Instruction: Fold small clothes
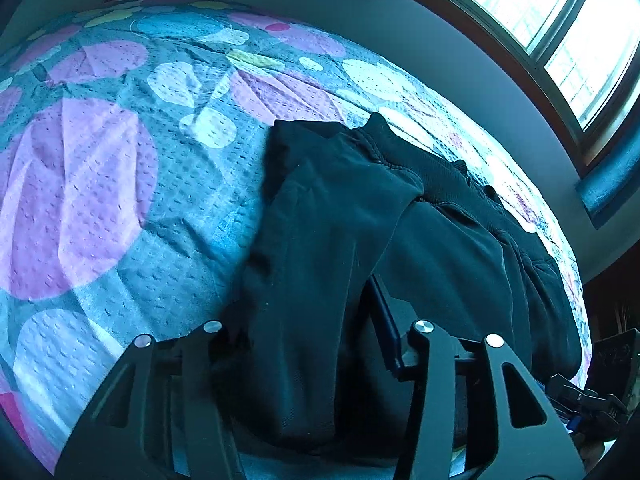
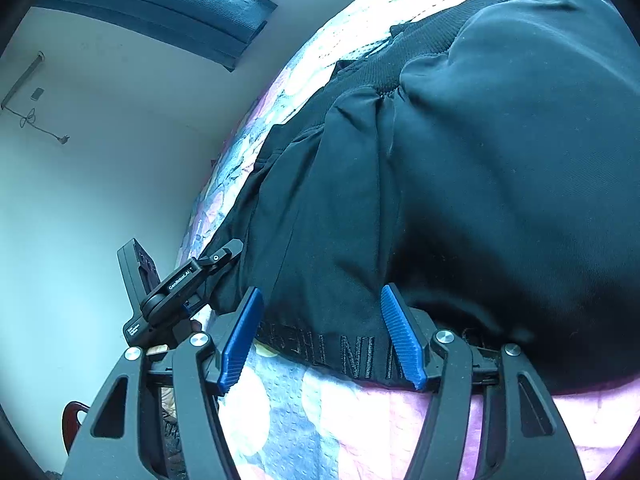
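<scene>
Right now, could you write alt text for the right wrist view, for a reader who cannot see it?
A black fabric garment with a ribbed waistband lies on a bedspread patterned with pastel spots. The right claw is open, its blue ribbed pads either side of the garment's lettered hem. The left claw sits at the garment's far edge.

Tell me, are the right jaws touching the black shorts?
Touching. In the right wrist view, the open right gripper straddles the shorts' hem, with fabric lying against both blue pads.

A bed (image 1: 120, 168) with a cover of pink, white and yellow spots stands against a pale wall (image 1: 460, 52). Bright daylight comes through a wood-framed window (image 1: 560, 20), and a thin cable (image 2: 36, 120) hangs on the wall.
</scene>
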Available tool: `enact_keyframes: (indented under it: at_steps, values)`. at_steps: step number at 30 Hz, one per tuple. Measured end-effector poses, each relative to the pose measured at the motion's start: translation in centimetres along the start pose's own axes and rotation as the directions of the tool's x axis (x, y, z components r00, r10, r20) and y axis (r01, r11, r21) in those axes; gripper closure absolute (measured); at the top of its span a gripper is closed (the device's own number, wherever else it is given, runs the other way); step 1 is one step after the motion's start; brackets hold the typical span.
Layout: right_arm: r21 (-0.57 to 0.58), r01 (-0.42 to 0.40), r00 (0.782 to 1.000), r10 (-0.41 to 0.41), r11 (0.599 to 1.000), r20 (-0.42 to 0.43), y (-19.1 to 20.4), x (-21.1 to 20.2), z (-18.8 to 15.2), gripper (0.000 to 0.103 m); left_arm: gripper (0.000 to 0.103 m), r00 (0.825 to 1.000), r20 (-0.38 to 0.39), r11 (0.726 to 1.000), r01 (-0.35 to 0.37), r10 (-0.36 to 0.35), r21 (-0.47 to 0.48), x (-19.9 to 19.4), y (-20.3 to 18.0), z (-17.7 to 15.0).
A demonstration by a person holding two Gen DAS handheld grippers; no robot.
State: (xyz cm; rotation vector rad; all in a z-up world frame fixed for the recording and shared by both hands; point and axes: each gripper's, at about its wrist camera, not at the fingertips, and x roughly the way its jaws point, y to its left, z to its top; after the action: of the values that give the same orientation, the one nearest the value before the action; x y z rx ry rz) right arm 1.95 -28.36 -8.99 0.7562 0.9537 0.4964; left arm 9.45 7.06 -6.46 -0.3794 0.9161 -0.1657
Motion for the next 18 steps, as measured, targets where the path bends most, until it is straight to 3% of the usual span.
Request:
enact_keyframes:
  at_steps: [8,18]
  values:
    - [-0.016,0.022,1.0,-0.021,1.0,0.016,0.7,0.0,-0.2,0.037,0.068,1.0,0.0,1.0,-0.013,0.013,-0.008,0.1,0.1,0.1]
    - [-0.042,0.088,0.995,-0.086,0.995,0.044,2.8,-1.1,1.2,0.038,0.068,1.0,-0.001,1.0,0.002,-0.002,0.009,0.1,0.1,0.0]
